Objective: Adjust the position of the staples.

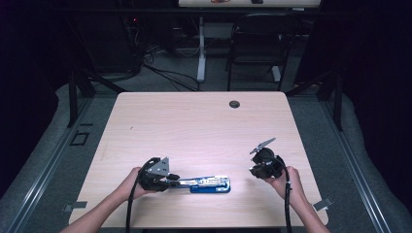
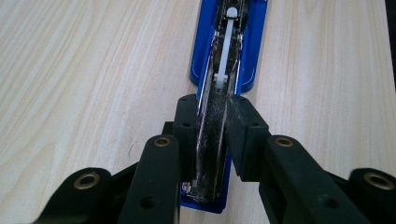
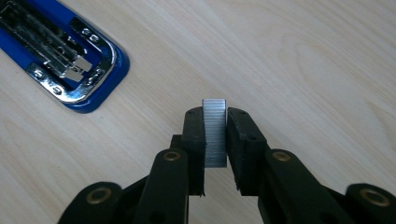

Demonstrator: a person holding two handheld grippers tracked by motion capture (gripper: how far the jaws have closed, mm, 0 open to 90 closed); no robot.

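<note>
High view: the wooden table (image 1: 194, 121) carries a blue stapler (image 1: 210, 185) near its front edge, lying flat and stretched out lengthwise from the left claw (image 1: 171, 181) toward the right claw (image 1: 254, 170). The two claws are well apart, with the stapler's far end between them and nearer the left one.

In the left gripper view, the left claw (image 2: 210, 119) is clamped on the stapler's (image 2: 224, 56) metal upper arm, one pad on each side. The blue base lies on the table below and runs straight ahead of the jaws. That arm is open on top, its staple channel and white pusher exposed. Holding it by the sides, I judge, keeps the stapler from sliding and leaves the channel free from above.

In the right gripper view, the right claw (image 3: 215, 126) is clamped on a strip of staples (image 3: 215, 133), which stands upright between the pads and pokes out past the tips. The stapler's (image 3: 65, 56) rounded front end lies ahead and to the left of these jaws, apart from them. Gripping the strip by its flat sides probably leaves its lower edge free to drop into the channel.
</note>
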